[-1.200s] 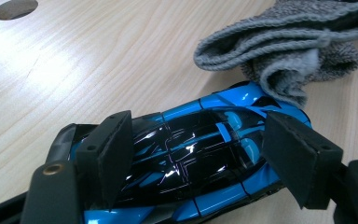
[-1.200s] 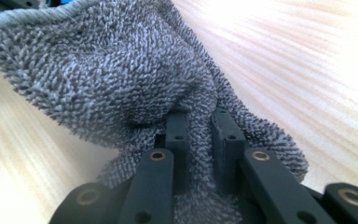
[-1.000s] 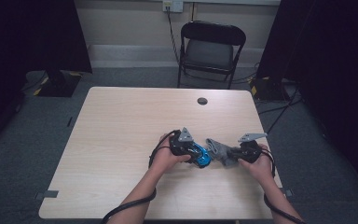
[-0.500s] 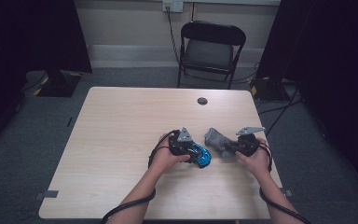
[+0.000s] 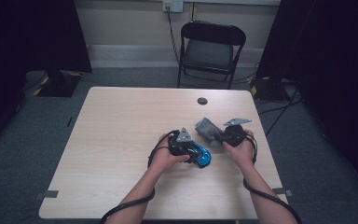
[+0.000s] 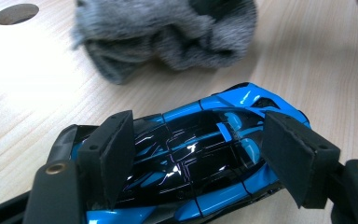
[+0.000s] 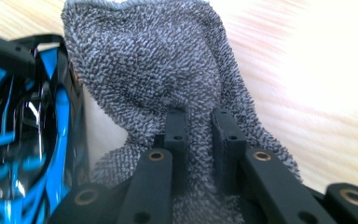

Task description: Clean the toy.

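Note:
A blue and black toy car [image 5: 204, 157] lies on the wooden table [image 5: 121, 130] near the middle right. My left gripper [image 5: 193, 151] is shut on it; in the left gripper view the two pads [image 6: 114, 149] press against the car [image 6: 191, 154] from either side. My right gripper [image 5: 220, 134] is shut on a grey fluffy cloth [image 5: 206, 128], held just beyond the car and a little above the table. In the right gripper view the jaws [image 7: 198, 121] pinch a fold of the cloth [image 7: 158, 70], with the car [image 7: 28, 130] close at the left.
A round cable hole [image 5: 202, 101] sits in the table beyond the cloth. A black folding chair [image 5: 209, 46] stands behind the far edge. Cables trail from both grippers off the near edge.
My right gripper has carried the cloth away from the car's right side, toward the far side of the table and slightly left. The left gripper and the car have stayed put.

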### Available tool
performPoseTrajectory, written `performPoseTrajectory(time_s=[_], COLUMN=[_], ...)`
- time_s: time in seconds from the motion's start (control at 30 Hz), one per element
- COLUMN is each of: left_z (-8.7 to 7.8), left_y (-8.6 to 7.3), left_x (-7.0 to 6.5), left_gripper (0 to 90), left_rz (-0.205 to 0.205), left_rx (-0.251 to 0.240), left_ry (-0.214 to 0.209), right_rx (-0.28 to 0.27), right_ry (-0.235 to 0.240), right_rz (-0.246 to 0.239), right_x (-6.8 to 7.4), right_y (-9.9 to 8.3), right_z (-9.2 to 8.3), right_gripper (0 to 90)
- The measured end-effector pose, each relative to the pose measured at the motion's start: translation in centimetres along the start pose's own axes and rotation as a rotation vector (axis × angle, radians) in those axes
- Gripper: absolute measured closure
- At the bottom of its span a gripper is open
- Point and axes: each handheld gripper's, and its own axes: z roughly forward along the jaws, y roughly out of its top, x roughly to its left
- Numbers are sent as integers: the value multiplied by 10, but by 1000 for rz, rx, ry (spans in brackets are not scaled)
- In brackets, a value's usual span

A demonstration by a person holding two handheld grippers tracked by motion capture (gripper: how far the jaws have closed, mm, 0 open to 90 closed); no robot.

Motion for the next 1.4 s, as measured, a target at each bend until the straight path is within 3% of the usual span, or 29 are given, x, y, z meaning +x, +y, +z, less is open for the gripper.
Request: performPoseTrajectory(time_s=[0.07,0.33,0.57,0.7,0.77,0.93,1.07,1.13,1.3,1.33,1.4], left_z=[0,0,0,0,0,0,0,0,0,0,0], left_y=[0,-1,-1,-2,-1,1,1,1,0,0,0], left_x=[0,1,1,1,1,1,1,1,1,1,1], left_gripper=[261,263,265,266,266,265,263,263,258,253,245], left_rz=[1,3,3,-1,-1,-1,-2,-2,-5,-11,-10], left_rx=[-2,-7,-7,-15,-14,3,3,3,0,-3,0], left_ry=[-3,-6,-7,-5,-4,-5,-5,-5,-6,-6,-5], right_rx=[8,25,61,64,55,27,-22,1,10,8,18], right_ry=[-16,-7,-7,17,19,-1,-27,2,-1,2,8], right_rz=[-9,-6,-42,-65,-88,-60,-1,21,-28,-22,-42], right_x=[5,24,38,38,37,33,28,28,30,29,29], right_y=[5,18,21,22,21,18,15,13,4,3,4], right_z=[7,30,45,45,43,38,33,34,39,40,41], right_gripper=[783,771,742,678,596,505,473,469,456,470,603])
